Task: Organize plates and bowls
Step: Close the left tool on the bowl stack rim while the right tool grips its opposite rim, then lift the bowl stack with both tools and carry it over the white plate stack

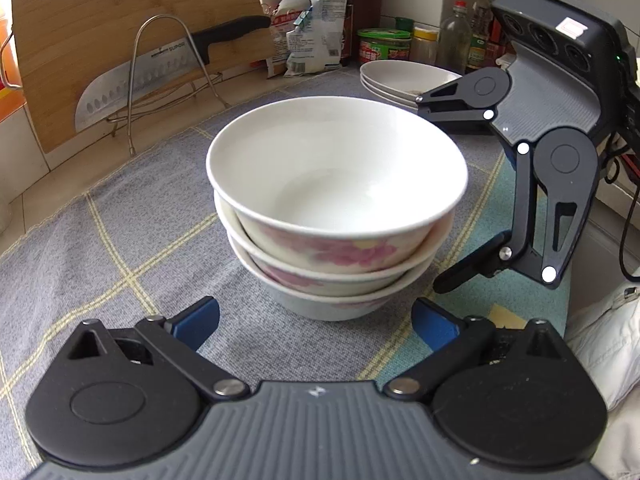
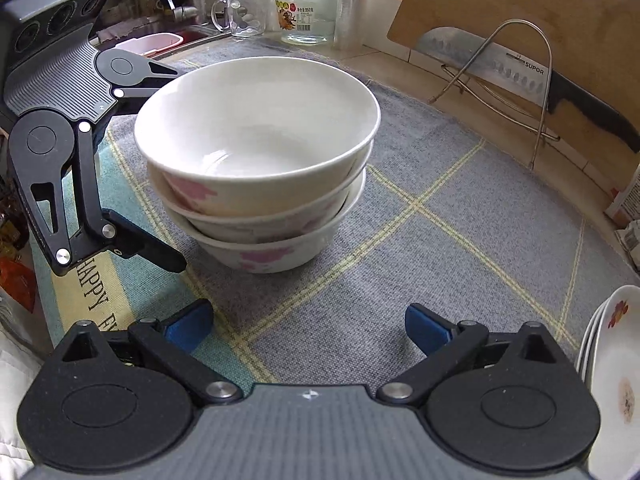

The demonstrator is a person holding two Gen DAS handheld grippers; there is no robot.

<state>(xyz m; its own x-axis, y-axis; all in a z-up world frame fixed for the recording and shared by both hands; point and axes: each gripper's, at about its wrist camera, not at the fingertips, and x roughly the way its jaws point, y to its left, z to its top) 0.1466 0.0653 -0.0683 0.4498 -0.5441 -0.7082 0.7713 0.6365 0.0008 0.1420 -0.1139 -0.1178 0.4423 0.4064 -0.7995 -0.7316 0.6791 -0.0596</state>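
- Here, the left gripper (image 1: pixel 316 322) tilts down, blue pads spread wide with nothing between them.
- The right gripper (image 2: pixel 308 326) tilts likewise, fingers apart and empty.
- The stacked bowls (image 1: pixel 336 216) sit on the checked cloth (image 1: pixel 120 240) just ahead of both.

The stacked bowls (image 1: pixel 336 208) showed glossy glazed ceramic, white with pink flowers, and under them the table mat (image 1: pixel 120 248) looked a rough, matt woven cloth. Behind stood a smooth wooden cutting board (image 1: pixel 100 40), a thin bright wire rack (image 1: pixel 168 80) and a cleaver (image 1: pixel 132 92) with brushed steel blade and matt black handle.
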